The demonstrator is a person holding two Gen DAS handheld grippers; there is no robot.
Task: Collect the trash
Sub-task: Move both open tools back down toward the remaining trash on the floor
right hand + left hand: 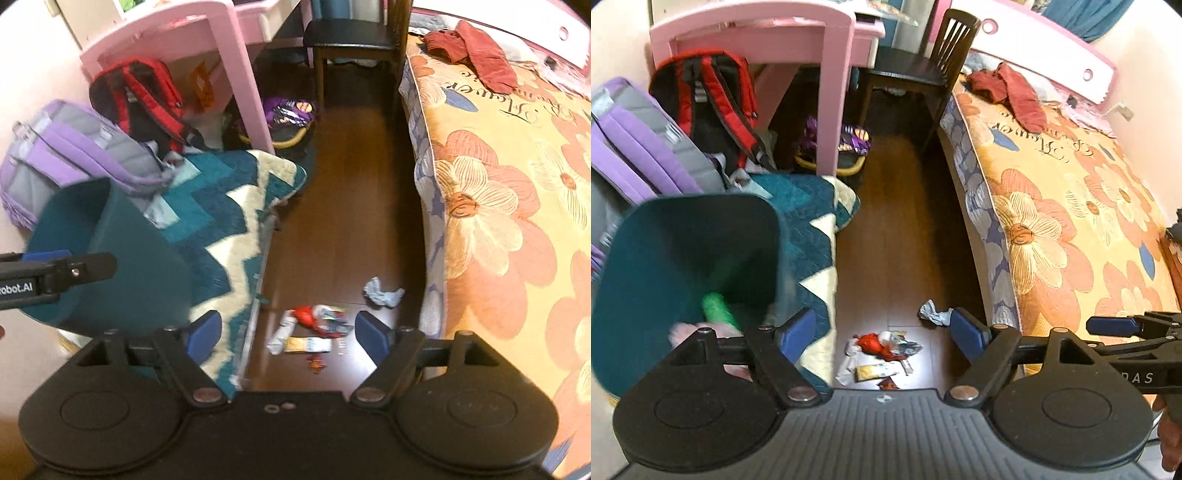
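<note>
Trash pile (314, 328): lay on the floor beside the bed (498, 221), ahead of both grippers; right gripper (288, 332) nearer, spread, empty; left gripper (882, 332) likewise spread.

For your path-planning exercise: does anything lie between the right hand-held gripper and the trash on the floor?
Nothing visible does. The right hand-held gripper is open above bare wooden floor, with the wrapper pile showing between its fingers. The crumpled paper lies apart, nearer the bed.

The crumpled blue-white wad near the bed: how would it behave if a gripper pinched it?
The crumpled wad looks like paper or thin plastic, so probably very light and would squash. Its irregular folds suggest it won't roll, though a nudge might skid it along the smooth wooden floor.
</note>
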